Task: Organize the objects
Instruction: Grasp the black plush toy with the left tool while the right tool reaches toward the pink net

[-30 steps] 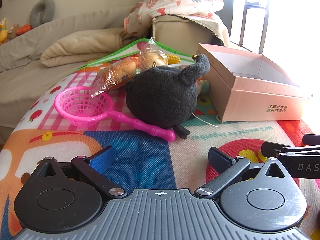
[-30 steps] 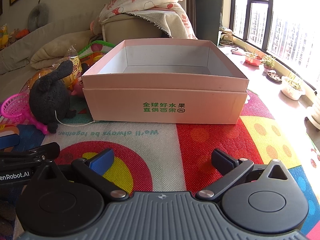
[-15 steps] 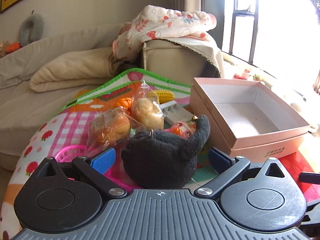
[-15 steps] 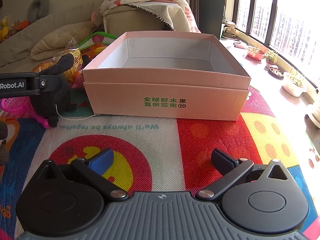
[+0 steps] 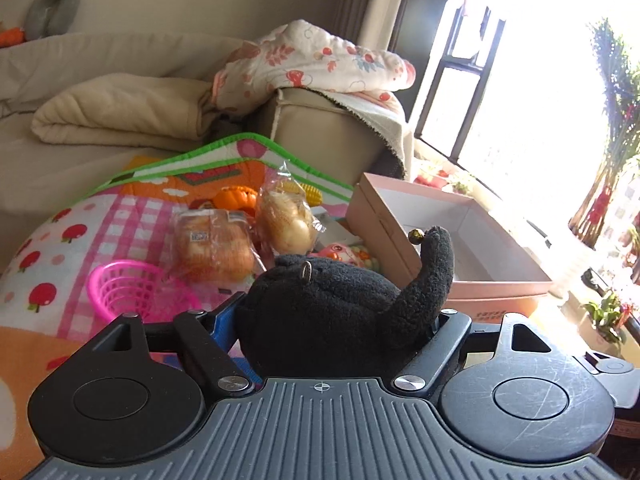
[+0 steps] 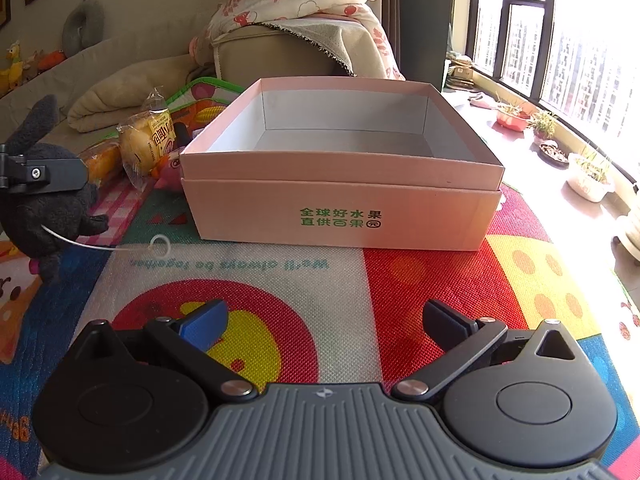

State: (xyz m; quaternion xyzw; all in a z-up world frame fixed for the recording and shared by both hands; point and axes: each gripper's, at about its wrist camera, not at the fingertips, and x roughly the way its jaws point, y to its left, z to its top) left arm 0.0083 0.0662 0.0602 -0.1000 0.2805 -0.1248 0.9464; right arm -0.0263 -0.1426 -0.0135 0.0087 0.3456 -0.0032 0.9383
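A black plush toy sits between the fingers of my left gripper, whose jaws are closing; the blue pad presses its left side and the other finger is buried under its raised ear. In the right wrist view the same plush toy shows at the far left, a left finger across it and a white string trailing on the mat. The open pink cardboard box stands empty right of the toy. My right gripper hangs open over the mat before the box, holding nothing.
On the colourful play mat behind the plush lie a pink plastic strainer, two bagged breads, an orange toy pumpkin and a pink toy. A sofa with folded blankets lies beyond. Potted plants line the window sill.
My left gripper moved forward and up to the black plush toy, and its jaws came in around the toy. The right gripper stayed nearly still in front of the box.
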